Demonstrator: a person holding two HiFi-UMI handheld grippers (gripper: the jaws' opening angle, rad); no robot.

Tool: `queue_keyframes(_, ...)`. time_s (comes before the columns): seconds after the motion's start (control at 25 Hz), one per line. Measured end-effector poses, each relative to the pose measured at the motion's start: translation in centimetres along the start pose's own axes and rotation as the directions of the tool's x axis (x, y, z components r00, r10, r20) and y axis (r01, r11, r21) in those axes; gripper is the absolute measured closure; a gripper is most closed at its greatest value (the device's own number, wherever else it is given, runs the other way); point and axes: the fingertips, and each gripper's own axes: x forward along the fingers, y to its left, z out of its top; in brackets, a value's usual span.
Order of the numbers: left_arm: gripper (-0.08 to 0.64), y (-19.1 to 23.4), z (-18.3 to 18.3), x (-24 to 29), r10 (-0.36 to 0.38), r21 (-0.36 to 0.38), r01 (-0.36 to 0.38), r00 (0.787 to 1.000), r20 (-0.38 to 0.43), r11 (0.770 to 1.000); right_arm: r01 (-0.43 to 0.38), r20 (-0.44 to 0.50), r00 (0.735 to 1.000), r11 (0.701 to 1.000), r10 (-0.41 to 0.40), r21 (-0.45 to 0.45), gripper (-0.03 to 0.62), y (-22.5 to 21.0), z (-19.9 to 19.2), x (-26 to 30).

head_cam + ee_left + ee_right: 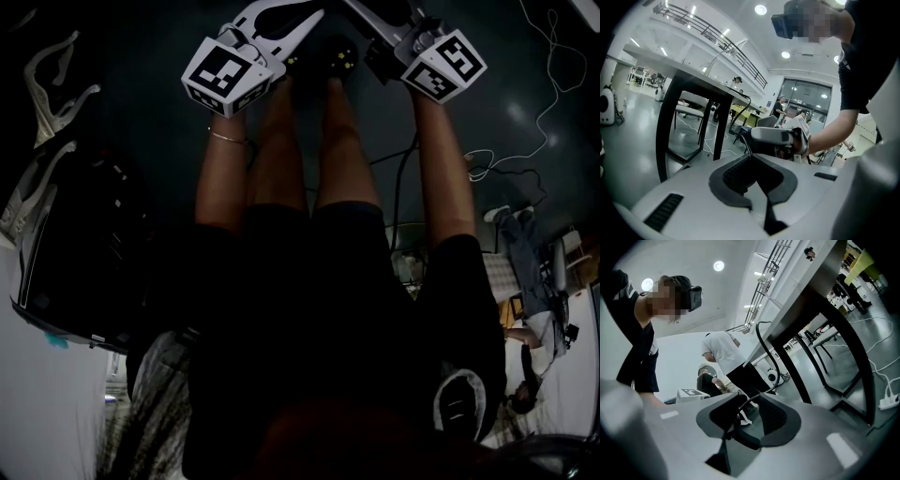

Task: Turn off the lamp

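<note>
In the head view my left gripper [305,23] and right gripper [370,14] hang low in front of the person's legs, over the shoes [333,58]. The left gripper [752,161] has a narrow gap between its pads and holds nothing. My right gripper [743,411] stands open; a thin black cable [761,341] drops from the table and shows in the gap, and I cannot tell whether it touches the pads. A thin white lamp arm [723,52] rises from the black table [670,65]; whether it is lit I cannot tell.
The black table's legs [855,362] stand close on the right. White cables [544,112] and a power strip [886,401] lie on the floor. A dark bag [66,253] sits at my left. A person in a white shirt [722,352] stands beyond.
</note>
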Motion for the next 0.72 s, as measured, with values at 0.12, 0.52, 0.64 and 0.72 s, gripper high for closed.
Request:
queue_keyframes(0.12, 0.538, 0.3, -0.2, 0.2, -0.003, 0.0, 0.003, 1.0, 0.03, 1.0, 0.002, 0.003, 1.0, 1.0, -0.002, 0.017, 0.489, -0.4, -0.3, 0.3)
queue_keyframes(0.52, 0.537, 1.8, -2.5, 1.6, 0.013, -0.012, -0.013, 1.0, -0.016, 1.0, 0.046, -0.046, 0.998, 0.999, -0.046, -0.001, 0.492, -2.2, -1.4, 0.8)
queue_keyframes(0.64, 0.537, 2.6, -3.0, 2.4, 0.022, -0.016, -0.023, 1.0, -0.019, 1.0, 0.058, -0.054, 0.997, 0.998, -0.058, 0.0, 0.492, -2.9, -1.7, 0.7)
queue_keyframes(0.72, 0.537, 3.1, -3.4, 3.0, 0.024, -0.021, -0.025, 0.999, -0.022, 0.999, 0.072, -0.055, 0.996, 0.997, -0.072, -0.003, 0.492, -3.6, -1.9, 0.6)
